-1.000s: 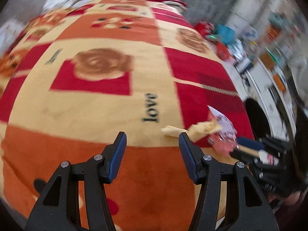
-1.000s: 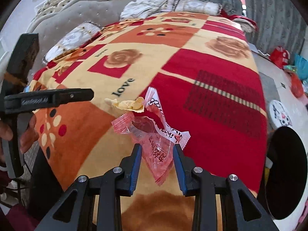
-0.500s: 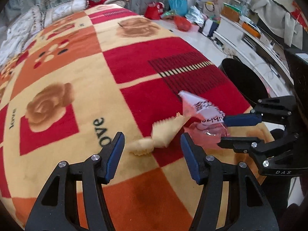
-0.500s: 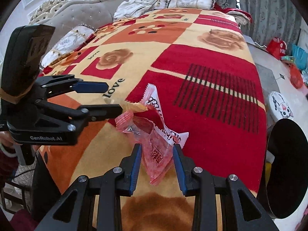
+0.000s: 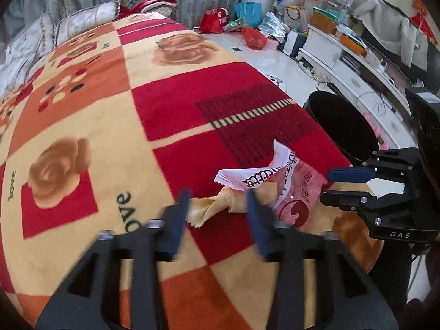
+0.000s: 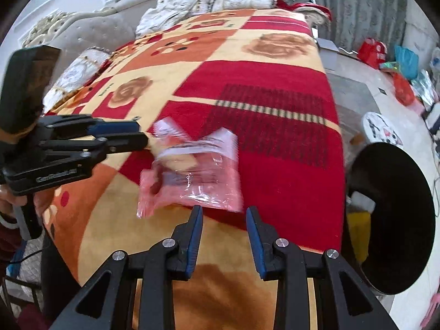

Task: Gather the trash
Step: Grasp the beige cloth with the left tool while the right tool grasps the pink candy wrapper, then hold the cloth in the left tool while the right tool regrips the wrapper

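Wrapper (image 5: 220,209) between closing left tool (image 5: 217,217), pink packet (image 6: 198,181) gripped by right tool (image 6: 224,220)

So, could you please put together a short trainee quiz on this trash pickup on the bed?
1. Which item lies between the fingers of the left gripper?
A. yellow twisted wrapper
B. pink wrapper
C. a bottle
2. True or false: the black bin stands beside the edge of the bed, not on it.
3. Fill in: the word printed on the blanket just left of the yellow twisted wrapper is ____.

Key:
1. A; the left gripper's jaws are closing with it between them.
2. True.
3. love
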The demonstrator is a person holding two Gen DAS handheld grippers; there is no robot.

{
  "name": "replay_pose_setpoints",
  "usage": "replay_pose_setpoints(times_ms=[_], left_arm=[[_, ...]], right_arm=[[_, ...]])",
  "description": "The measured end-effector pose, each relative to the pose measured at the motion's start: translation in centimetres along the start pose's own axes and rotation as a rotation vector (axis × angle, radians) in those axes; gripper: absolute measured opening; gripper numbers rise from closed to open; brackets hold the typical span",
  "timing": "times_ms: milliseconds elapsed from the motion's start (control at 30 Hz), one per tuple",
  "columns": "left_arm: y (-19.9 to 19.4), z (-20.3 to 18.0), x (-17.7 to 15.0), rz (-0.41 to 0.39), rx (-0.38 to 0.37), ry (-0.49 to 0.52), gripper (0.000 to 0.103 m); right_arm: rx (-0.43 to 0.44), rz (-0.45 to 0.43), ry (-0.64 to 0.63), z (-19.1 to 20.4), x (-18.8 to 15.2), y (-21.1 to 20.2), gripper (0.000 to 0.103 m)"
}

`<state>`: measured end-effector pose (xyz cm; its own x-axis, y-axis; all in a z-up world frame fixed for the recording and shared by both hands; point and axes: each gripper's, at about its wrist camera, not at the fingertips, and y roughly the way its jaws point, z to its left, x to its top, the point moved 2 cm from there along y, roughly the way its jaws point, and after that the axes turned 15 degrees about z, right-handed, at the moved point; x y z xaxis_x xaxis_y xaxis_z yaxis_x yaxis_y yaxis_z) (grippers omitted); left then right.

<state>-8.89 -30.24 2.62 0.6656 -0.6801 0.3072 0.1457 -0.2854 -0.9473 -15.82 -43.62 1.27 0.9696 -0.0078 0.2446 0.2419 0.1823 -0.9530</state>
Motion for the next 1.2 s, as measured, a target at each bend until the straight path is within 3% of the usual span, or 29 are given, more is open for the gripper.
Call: replay_pose_setpoints(times_ms=[167, 233, 367, 467, 500, 533, 567, 633, 933, 1000, 1133, 1200], left_arm=[[1.1, 0.2, 0.9, 0.032, -0.009, -0.016, 0.050], [1.7, 0.2, 1.0, 0.050, -0.020, -0.020, 0.050], [3.0, -0.7, 0.8, 0.098, -0.037, 0.034, 0.050], [3.3, -0.8, 0.9, 0.105, -0.028, 0.049, 0.049], [3.3, -0.7, 0.9, 0.104, -0.033, 0.045, 0.045], [3.3, -0.6, 0.9, 0.104, -0.035, 0.040, 0.032], [3.2, -0.5, 0.9, 0.101, -0.029, 0.033, 0.025], [2.9, -0.3, 0.6, 0.099, -0.041, 0.015, 0.021], [2.2, -0.7, -0.9, 0.084, -0.061, 0.000, 0.020], [1.7, -0.6, -1.3, 0.071, -0.046, -0.003, 0.019], [0.4, 1.3, -2.7, 0.050, -0.004, -0.047, 0.018], [-0.1, 3.0, -3.5, 0.044, 0.021, -0.101, 0.018]], right_arm=[[0.013, -0.045, -0.033, 0.1, -0.3, -1.2, 0.031], [0.011, -0.049, -0.011, -0.2, -0.2, -1.5, 0.040], [0.107, -0.057, 0.057, -1.5, 0.4, -1.4, 0.045], [0.129, -0.049, 0.065, -1.6, 0.6, -0.9, 0.045], [0.137, -0.048, 0.069, -1.7, 0.6, -0.8, 0.045], [0.146, -0.046, 0.072, -1.7, 0.6, -0.7, 0.045], [0.156, -0.049, 0.070, -1.6, 0.6, -0.7, 0.045], [0.172, -0.061, 0.067, -1.4, 0.7, -0.8, 0.045], [0.269, -0.054, 0.117, -0.3, 3.0, 1.2, 0.046], [0.238, -0.055, 0.114, -0.1, 3.3, 1.7, 0.045], [0.181, -0.036, 0.099, 0.1, 3.0, 2.2, 0.034], [0.134, -0.042, 0.084, 0.0, 2.8, 2.2, 0.024]])
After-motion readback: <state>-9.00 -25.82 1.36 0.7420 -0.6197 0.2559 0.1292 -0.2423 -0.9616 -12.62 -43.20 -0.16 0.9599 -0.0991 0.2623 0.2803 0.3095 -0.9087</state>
